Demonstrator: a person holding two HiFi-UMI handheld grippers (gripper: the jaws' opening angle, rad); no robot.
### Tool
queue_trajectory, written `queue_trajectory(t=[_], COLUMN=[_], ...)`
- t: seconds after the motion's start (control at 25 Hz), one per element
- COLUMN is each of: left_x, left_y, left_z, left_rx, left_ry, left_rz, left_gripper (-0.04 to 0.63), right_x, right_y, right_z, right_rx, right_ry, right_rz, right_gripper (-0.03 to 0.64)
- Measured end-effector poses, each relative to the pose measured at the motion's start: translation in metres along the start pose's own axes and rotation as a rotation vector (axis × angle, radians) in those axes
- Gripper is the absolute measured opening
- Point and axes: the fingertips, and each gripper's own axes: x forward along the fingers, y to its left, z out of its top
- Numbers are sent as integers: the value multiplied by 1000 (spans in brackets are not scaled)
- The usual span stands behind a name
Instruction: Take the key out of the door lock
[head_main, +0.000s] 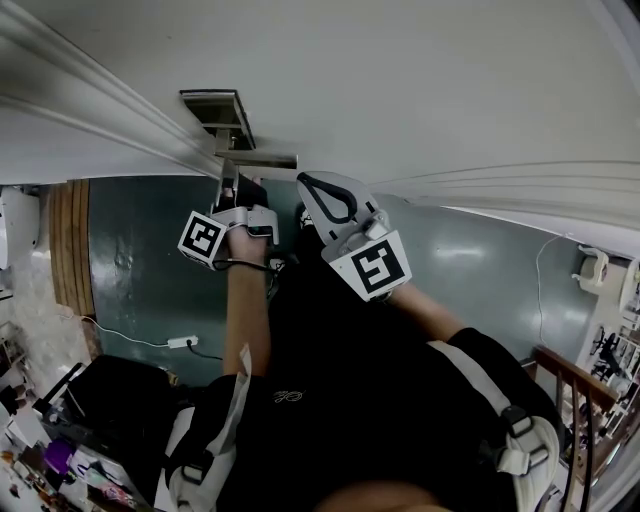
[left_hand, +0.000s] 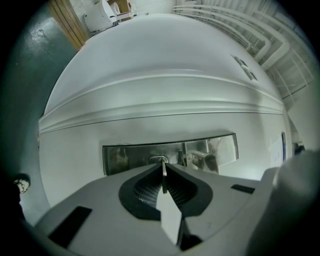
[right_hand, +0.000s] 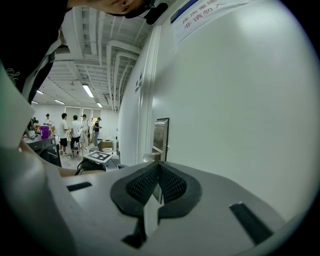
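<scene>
Key (left_hand: 163, 181): a thin metal blade pinched edge-on between the pads of the left gripper (left_hand: 163, 166), whose jaws are closed on it. Its far end meets the keyhole (left_hand: 158, 160) directly ahead of the jaw tips; depth of insertion cannot be judged. The keyhole sits in a steel lock plate (left_hand: 125, 157) on the white door (left_hand: 150, 75). The lever handle (left_hand: 209, 160) lies right of the jaws. Right gripper (right_hand: 159, 169): jaws together, nothing between them, with the lock plate ahead, seen edge-on. Both grippers are close beside one another at the door.
</scene>
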Motion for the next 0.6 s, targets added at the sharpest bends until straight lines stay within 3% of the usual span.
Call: queue_trajectory(t=[0.6], left_x=[-14], left_y=[-3], left_z=[2], left_rx=[12], left_ry=[5], left_rz=[-6], left_gripper=[34], right_x=[-1], right_y=[8], right_z=[0], right_rx=[10], right_ry=[-1], right_rz=[4], right_gripper=[9])
